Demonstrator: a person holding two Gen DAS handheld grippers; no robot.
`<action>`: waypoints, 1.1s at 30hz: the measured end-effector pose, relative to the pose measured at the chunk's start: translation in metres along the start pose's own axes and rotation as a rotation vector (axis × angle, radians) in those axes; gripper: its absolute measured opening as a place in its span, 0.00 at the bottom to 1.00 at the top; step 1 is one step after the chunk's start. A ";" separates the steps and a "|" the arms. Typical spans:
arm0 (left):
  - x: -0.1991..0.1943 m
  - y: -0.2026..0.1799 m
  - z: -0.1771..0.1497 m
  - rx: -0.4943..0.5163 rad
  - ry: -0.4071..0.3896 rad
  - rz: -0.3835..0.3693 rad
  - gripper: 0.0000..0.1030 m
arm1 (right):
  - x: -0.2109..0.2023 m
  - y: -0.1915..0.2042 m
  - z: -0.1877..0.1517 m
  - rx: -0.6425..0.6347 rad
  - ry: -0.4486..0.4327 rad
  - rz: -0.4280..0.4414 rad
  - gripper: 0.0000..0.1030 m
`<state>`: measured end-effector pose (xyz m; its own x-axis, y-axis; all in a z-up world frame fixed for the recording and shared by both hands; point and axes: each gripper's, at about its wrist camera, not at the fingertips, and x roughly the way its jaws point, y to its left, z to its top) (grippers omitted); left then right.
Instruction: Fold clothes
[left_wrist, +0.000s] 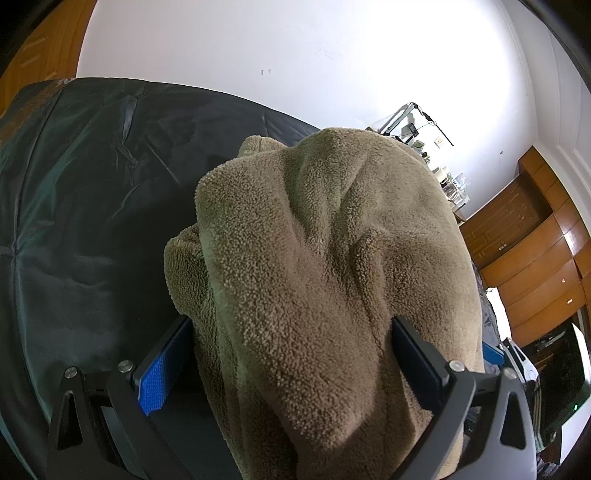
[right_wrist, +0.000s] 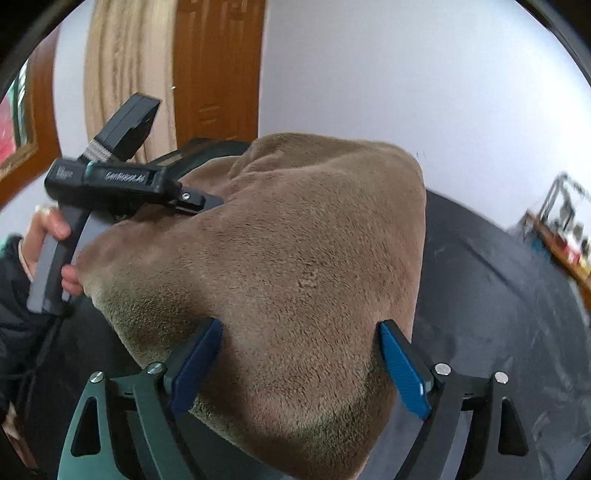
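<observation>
A tan fleece garment (left_wrist: 325, 258) is bunched up and lies across my left gripper (left_wrist: 291, 321), filling the gap between its blue-padded fingers (left_wrist: 159, 373). The jaws stand wide apart and do not clamp the cloth. In the right wrist view the garment's smoother brown side (right_wrist: 295, 258) spreads the same way between the wide-set fingers of my right gripper (right_wrist: 300, 325). The cloth runs up and left to the left gripper's black body (right_wrist: 118, 181), whose fingertips it hides. A person's hand (right_wrist: 51, 225) grips that handle.
A dark cover (left_wrist: 74, 221) spreads over the bed below and to the left, and shows again as the dark cover (right_wrist: 498, 295). Wooden cabinets (left_wrist: 535, 258) and a cluttered shelf (left_wrist: 447, 177) stand at the right. A wooden door (right_wrist: 218, 74) and beige curtain (right_wrist: 125, 74) rise behind.
</observation>
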<state>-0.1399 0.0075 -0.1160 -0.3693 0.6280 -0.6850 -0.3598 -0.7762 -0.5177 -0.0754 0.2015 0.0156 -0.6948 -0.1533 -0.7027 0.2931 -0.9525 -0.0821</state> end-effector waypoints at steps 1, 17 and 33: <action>-0.001 0.001 0.000 -0.001 0.000 -0.002 0.99 | 0.001 -0.001 -0.001 0.009 0.000 0.004 0.87; -0.005 0.017 0.009 -0.071 0.024 -0.104 0.99 | 0.011 -0.128 0.019 0.476 -0.015 0.323 0.89; -0.001 0.022 0.017 -0.114 0.014 -0.205 0.99 | 0.109 -0.164 0.023 0.692 0.100 0.680 0.89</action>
<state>-0.1618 -0.0095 -0.1179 -0.2864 0.7730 -0.5661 -0.3269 -0.6342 -0.7006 -0.2139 0.3348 -0.0316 -0.4518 -0.7346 -0.5062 0.1384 -0.6183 0.7737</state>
